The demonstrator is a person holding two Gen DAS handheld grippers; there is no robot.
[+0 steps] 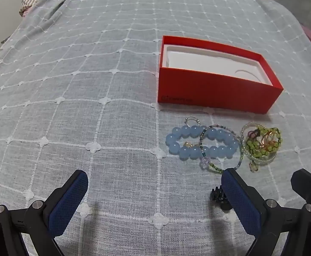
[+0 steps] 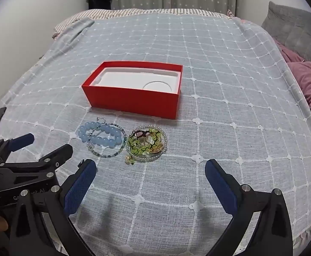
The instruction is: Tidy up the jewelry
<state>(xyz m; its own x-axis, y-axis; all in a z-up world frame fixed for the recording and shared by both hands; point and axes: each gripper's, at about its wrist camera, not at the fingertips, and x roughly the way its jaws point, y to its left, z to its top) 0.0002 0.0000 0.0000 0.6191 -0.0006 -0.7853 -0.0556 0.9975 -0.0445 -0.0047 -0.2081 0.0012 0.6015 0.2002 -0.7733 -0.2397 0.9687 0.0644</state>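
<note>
**Both grippers hovering open short of the jewelry**

One red box [image 2: 134, 100] is sitting on the checked bedspread [image 2: 230, 106], lid off, showing one white moulded insert [image 2: 132, 81] with nothing in it. Ahead of both pairs of jaws and nearer than the box, the jewelry is lying in one loose cluster: one bracelet of large blue beads [image 1: 200, 143], one thin strand of small beads [image 1: 217, 166] draped across it, and one tangle of green beads and gold-coloured pieces [image 1: 262, 145] just beside it. The pieces inside the tangle are too small to count.

Two grippers are pointing steeply downward at the bedspread. The left gripper [image 1: 155, 183] is hovering with its jaws fully spread, holding nothing; the thin strand is lying just beyond its right finger tip. The right gripper [image 2: 150, 170] is likewise standing wide open and empty, with the cluster ahead and slightly left of its centre line.
</note>
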